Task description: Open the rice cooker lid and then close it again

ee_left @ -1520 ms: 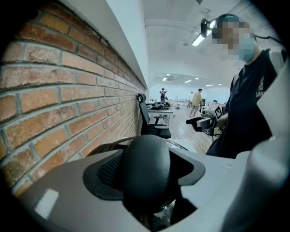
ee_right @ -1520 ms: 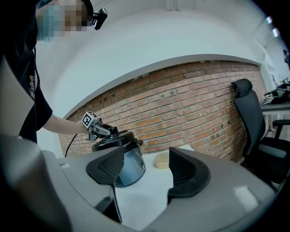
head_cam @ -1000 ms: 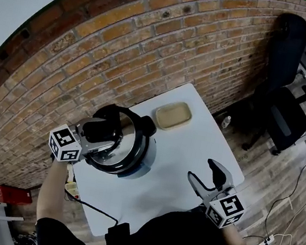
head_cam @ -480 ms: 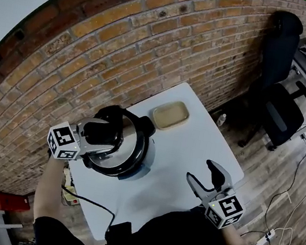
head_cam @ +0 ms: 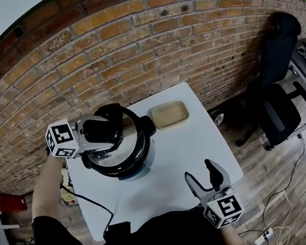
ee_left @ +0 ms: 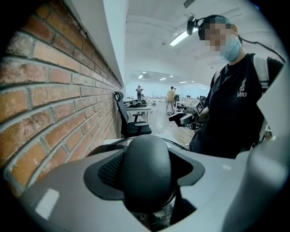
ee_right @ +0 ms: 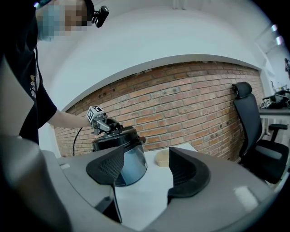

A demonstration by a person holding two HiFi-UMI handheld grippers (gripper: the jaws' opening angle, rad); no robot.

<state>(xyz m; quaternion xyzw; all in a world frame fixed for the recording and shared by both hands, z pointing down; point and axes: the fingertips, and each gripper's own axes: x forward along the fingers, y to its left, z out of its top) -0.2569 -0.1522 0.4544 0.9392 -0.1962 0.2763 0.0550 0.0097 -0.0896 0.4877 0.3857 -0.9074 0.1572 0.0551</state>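
The rice cooker stands on the left part of the white table, its steel lid lying on the pot. My left gripper reaches over the lid from the left and is shut on the black lid knob, which fills the space between its jaws. From the right gripper view the cooker shows with the left gripper on top of it. My right gripper hovers open over the table's near right corner, its jaws apart and holding nothing.
A shallow beige tray lies on the table behind the cooker. A brick wall runs along the far side. A black office chair stands to the right on the wood floor. The cooker's black cord hangs off the table's left edge.
Only the head view has drifted a little. Both grippers keep their places relative to the cooker, and the lid has not visibly moved.
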